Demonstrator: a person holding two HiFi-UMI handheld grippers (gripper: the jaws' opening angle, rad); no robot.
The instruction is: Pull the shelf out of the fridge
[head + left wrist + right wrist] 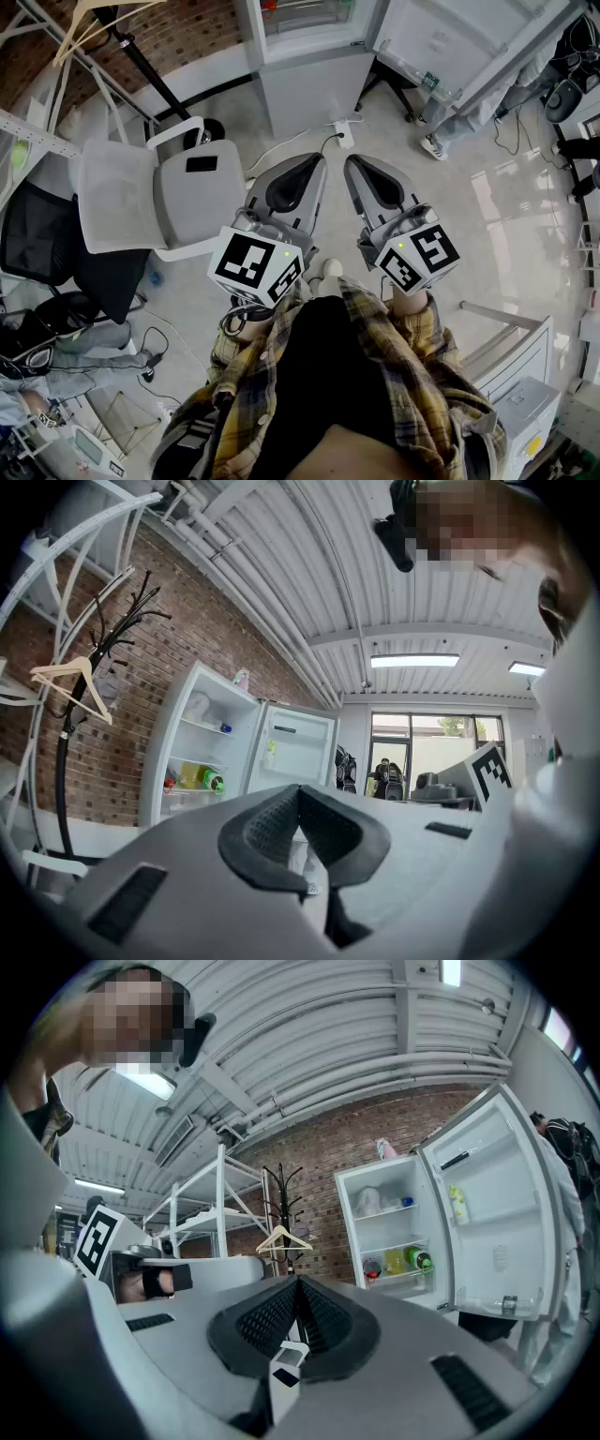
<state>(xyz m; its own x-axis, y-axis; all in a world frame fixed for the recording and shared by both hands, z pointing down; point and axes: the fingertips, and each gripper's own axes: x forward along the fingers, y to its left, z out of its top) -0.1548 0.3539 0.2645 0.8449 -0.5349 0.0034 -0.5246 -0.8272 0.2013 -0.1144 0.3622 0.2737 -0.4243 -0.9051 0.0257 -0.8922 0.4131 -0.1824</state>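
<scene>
Left claw [298, 791] fully closed, nothing between jaws; right claw [298, 1283] likewise closed and empty; both held level, side by side, well apart from the white fridge [375, 1227]; door [497, 1222] swung open; shelf [401, 1277] carrying bottles [417, 1260] sits inside the compartment.

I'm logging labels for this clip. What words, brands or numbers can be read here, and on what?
None can be read.
On the left gripper cube and the right gripper cube: black-and-white square patterns, no words.
The dark strip on the fridge door: too small.
The bottles in the fridge: labels too small.
</scene>
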